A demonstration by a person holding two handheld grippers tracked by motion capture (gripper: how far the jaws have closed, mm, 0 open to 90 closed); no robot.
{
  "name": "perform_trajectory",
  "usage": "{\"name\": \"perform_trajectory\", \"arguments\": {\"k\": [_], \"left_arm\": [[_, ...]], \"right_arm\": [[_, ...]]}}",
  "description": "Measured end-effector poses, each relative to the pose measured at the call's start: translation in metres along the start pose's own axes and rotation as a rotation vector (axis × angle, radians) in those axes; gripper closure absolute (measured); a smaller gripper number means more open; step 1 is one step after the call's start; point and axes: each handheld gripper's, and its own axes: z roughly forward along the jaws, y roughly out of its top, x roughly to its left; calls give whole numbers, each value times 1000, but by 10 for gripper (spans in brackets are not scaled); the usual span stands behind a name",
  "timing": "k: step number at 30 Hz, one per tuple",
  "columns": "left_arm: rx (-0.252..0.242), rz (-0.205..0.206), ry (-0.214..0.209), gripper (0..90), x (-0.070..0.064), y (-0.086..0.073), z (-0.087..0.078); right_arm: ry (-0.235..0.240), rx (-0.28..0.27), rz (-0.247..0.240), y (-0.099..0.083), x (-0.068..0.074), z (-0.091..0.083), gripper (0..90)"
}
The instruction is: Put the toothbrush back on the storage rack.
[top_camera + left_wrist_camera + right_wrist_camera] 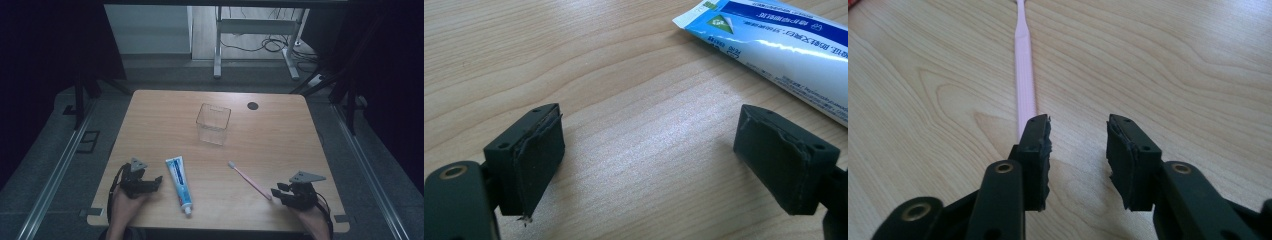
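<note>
left gripper low on the table, jaws wide apart, toothpaste tube just off its right | right gripper low too, jaws parted, pink toothbrush straight ahead by one jaw

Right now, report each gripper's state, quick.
Left gripper: open, holding nothing, toothpaste tube lying beyond it.
Right gripper: open, holding nothing, pink toothbrush beside one jaw.

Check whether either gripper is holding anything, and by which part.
Nothing is held. The left gripper and right gripper have open jaws over bare table, beside the toothpaste tube and pink toothbrush.
</note>
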Motion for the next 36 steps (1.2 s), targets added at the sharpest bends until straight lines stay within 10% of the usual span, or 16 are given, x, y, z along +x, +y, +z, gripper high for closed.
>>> {"name": "perform_trajectory", "arguments": {"k": [36], "left_arm": [[0, 1, 1, 129, 0, 0, 0]], "right_arm": [[43, 258, -110, 54, 18, 40, 411]]}}
